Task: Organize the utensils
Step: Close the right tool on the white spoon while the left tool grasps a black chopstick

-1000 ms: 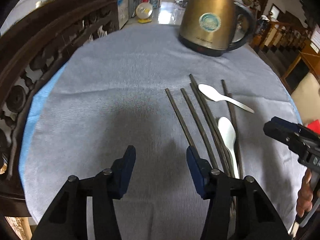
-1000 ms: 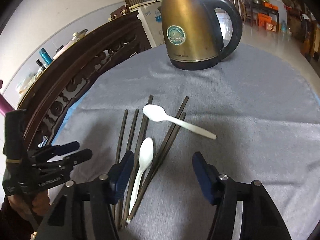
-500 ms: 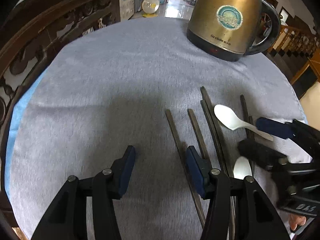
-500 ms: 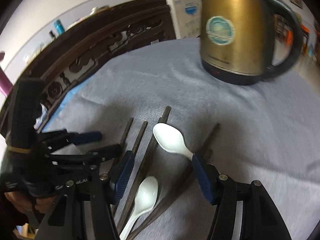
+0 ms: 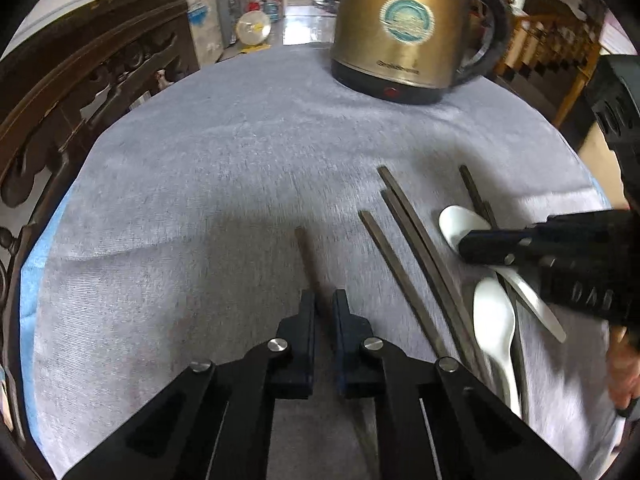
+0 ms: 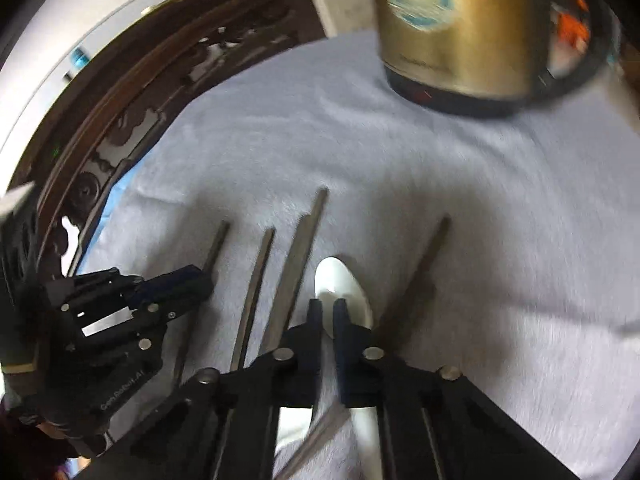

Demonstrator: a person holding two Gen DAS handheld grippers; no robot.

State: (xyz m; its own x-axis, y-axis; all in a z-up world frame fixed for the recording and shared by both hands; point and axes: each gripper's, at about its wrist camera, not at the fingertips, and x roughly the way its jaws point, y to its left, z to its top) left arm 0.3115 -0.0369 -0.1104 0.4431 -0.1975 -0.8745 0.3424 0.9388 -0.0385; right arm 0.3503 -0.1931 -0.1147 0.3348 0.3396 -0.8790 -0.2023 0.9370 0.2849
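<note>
So both grippers have just clamped down. The left gripper (image 5: pixel 324 304) has its jaws closed on the leftmost chopstick (image 5: pixel 305 256), which pokes out past the tips and lies on the grey cloth (image 5: pixel 200 200) covering the surface. The right gripper (image 6: pixel 326 312) has its jaws closed on the handle of a white spoon (image 6: pixel 340 284), right behind the bowl, which sticks out in front of the tips.

From the left wrist view you can see that spoon resting across a pair of dark chopsticks (image 5: pixel 476 196) on the right, with the right gripper coming in over it. A second white spoon (image 5: pixel 494 320) lies closer to the camera, just beside it, bowl pointing away. Three more chopsticks (image 5: pixel 408 240) sit between the held one and the spoons, roughly parallel.

A gold electric kettle (image 5: pixel 404 28) stands at the far side of the cloth, well apart from the utensils. A carved dark wooden chair back (image 5: pixel 80 80) curves along the left edge. The right wrist view is pretty blurry.
</note>
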